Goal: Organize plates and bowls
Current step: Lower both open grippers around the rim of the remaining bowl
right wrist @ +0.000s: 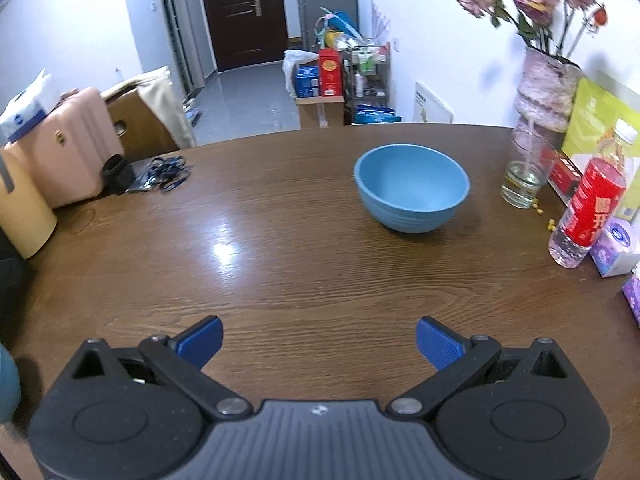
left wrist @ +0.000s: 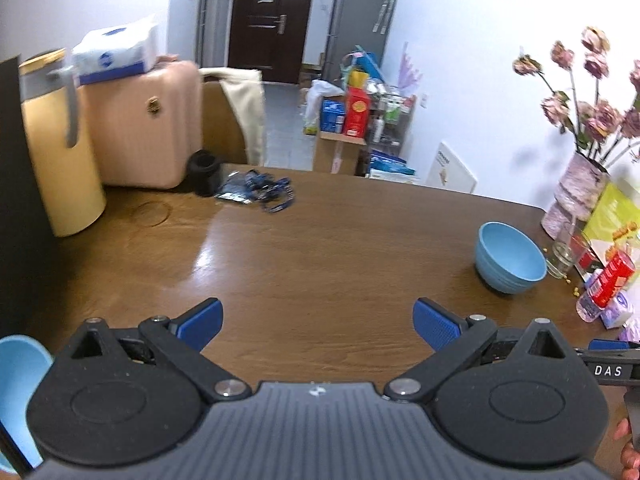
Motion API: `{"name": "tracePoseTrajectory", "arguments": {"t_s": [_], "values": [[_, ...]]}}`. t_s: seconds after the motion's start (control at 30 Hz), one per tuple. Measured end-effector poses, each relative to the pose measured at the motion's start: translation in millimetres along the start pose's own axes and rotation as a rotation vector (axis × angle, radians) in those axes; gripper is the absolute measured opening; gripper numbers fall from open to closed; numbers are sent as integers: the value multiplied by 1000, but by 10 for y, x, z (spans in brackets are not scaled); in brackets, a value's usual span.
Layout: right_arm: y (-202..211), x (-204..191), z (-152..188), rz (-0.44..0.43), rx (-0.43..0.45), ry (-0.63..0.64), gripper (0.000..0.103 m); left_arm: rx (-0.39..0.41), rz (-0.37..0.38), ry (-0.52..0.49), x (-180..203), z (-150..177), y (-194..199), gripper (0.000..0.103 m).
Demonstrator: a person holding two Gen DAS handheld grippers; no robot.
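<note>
A light blue bowl (right wrist: 412, 188) stands upright on the brown wooden table (right wrist: 280, 264), ahead and a little right of my right gripper (right wrist: 318, 344), which is open and empty. The bowl also shows in the left wrist view (left wrist: 509, 258) at the far right. My left gripper (left wrist: 318, 326) is open and empty above bare table. A second light blue dish (left wrist: 18, 384) shows partly at the lower left edge of the left wrist view; a dark blue-green edge (right wrist: 8, 388) shows at the left of the right wrist view.
A glass (right wrist: 524, 176), a red-labelled bottle (right wrist: 592, 208), a flower vase (right wrist: 546, 92) and boxes line the right side. A beige jug (left wrist: 60, 152), a pink case (left wrist: 140, 124), a black cup (left wrist: 204, 172) and a blue lanyard (left wrist: 260, 192) stand at the far left.
</note>
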State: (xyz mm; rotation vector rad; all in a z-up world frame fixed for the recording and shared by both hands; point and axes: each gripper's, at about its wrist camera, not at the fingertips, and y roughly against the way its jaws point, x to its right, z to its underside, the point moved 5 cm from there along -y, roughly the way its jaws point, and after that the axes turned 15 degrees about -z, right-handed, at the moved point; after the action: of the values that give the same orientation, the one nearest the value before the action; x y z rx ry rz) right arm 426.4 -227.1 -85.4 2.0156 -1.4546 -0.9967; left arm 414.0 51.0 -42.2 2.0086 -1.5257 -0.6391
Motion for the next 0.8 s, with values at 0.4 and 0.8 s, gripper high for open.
{"name": "tracePoseTrajectory", "arguments": {"t_s": [0.4, 0.8], "values": [[-2, 569, -386, 39, 46, -61, 103, -44, 103, -28, 658, -408, -286, 103], [-9, 947, -797, 76, 90, -79, 103, -5, 173, -112, 1383, -800, -453, 103]]}}
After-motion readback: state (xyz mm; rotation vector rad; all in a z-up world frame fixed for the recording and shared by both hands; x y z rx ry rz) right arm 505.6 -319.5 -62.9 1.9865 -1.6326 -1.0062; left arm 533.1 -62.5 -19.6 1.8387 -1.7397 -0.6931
